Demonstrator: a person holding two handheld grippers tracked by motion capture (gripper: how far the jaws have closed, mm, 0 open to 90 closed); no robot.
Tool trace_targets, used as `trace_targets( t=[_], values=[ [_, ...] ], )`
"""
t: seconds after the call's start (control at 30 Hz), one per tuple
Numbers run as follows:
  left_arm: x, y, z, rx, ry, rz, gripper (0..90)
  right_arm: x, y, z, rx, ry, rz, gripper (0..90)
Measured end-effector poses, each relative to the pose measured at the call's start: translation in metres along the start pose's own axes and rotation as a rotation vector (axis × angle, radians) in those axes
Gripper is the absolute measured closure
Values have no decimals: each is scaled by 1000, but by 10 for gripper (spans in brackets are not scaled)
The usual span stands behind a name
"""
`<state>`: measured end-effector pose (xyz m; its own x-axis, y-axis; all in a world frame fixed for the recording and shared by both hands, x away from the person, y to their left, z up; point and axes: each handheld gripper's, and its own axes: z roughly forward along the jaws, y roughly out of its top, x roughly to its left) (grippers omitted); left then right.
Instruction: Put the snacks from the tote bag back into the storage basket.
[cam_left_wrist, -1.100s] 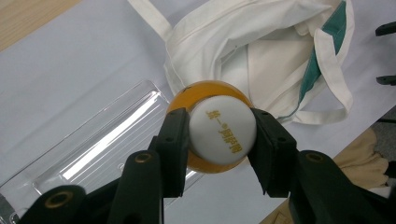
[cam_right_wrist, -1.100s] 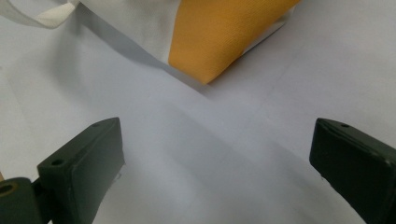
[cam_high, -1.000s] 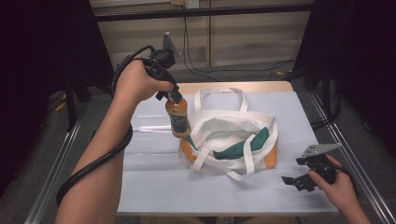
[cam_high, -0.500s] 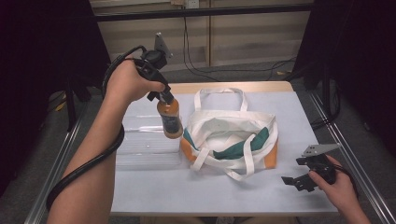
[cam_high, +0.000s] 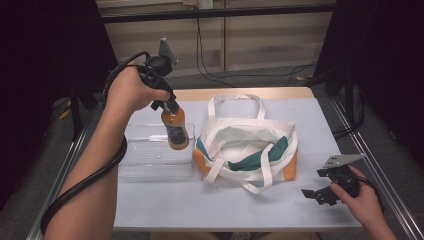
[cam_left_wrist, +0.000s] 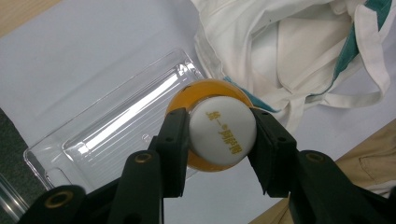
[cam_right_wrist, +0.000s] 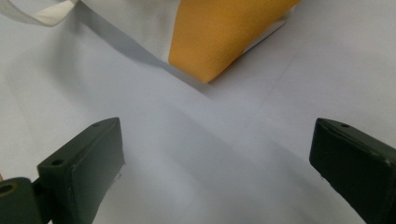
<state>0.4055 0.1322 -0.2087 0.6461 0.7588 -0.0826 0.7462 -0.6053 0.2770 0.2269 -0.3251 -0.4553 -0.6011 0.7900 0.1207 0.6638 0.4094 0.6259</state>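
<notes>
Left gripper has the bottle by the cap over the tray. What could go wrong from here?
1. The left gripper clamps only the smooth white cap of the bottle; the hanging body may swing or slip out.
2. The bottle hangs by the tote bag; it may snag the rim or a handle.
3. The clear tray is light; a bump may shove it. The right gripper is open and away, steadying nothing.

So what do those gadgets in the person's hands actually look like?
Each is a black hand-held tool ending in two blocky black tongs with small round screw holes and brass-coloured pivots. The left gripper trails a thick black cable that loops along the bare forearm, and carries a grey three-cornered plate on top. The right gripper has the same grey plate. No sleeves show on either forearm.
</notes>
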Motion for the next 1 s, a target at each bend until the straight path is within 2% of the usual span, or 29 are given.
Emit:
trace_targets(
  t=[0.2,0.43,0.63,1.0],
  values=[
    [2,-4,9,9,-12,1,596,0,0,0,2,-3,-2,25],
    [4,-9,20,22,1,-1,595,0,0,0,2,-1,-1,25],
    [7,-15,30,21,-25,-11,596,0,0,1,1,4,-1,25],
    [6,-22,44,44,-27,-7,595,0,0,1,2,2,-2,25]
  ],
)
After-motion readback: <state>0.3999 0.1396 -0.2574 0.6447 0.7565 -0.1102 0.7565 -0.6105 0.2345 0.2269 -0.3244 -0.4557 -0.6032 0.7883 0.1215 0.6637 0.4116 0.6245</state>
